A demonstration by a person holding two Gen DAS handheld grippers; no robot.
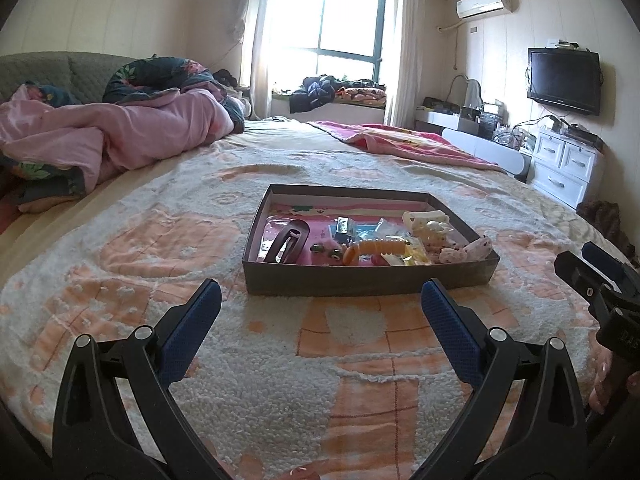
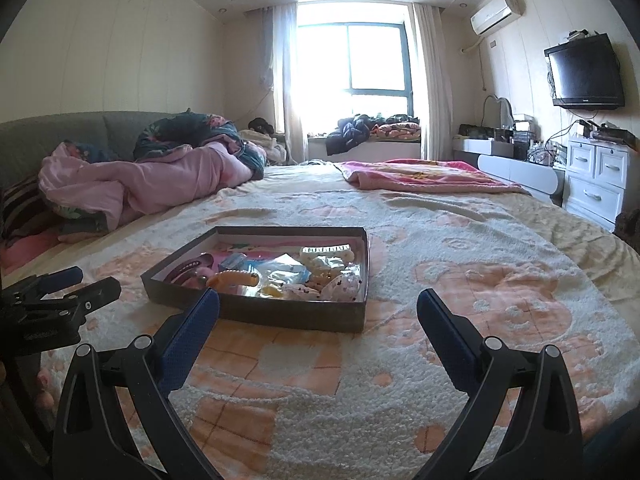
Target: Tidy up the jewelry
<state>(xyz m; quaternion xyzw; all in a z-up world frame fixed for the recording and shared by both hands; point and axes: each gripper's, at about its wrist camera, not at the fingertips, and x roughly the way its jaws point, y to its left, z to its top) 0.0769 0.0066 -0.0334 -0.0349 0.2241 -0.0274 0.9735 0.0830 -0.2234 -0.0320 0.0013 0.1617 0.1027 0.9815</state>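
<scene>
We are looking across a wide bed [image 1: 280,380] covered with a nubbly cream-and-peach blanket, which serves as our working surface. A crumpled pink quilt [image 1: 132,132] is heaped along the far left side, well apart from the work, and a second pink blanket [image 1: 404,138] lies at the far right, so the middle of the bed is free for sorting.

In that middle sits a shallow dark cardboard box [image 1: 360,280], open at the top, its low walls keeping the small pieces from rolling into the pile of the blanket. All the jewelry and hair pieces lie inside it, loosely mixed: a dark oval hair clip [image 1: 287,241] on the left, an orange ridged bracelet-like piece [image 1: 374,249] near the front wall, a cream claw clip [image 1: 428,226] toward the right, and a spotted pale fabric piece [image 1: 466,252] in the right front corner. Several shiny packets between them are too small to identify.

Our left hand-held gripper [image 1: 320,320] hovers just short of the box's front wall, its blue-padded fingers spread wide and holding nothing. Our right hand-held gripper [image 2: 318,322] is beside it, likewise spread wide and empty, pointing past the box's near right corner.

We judge that no piece has been picked up yet; both tools appear poised for a first reach.
</scene>
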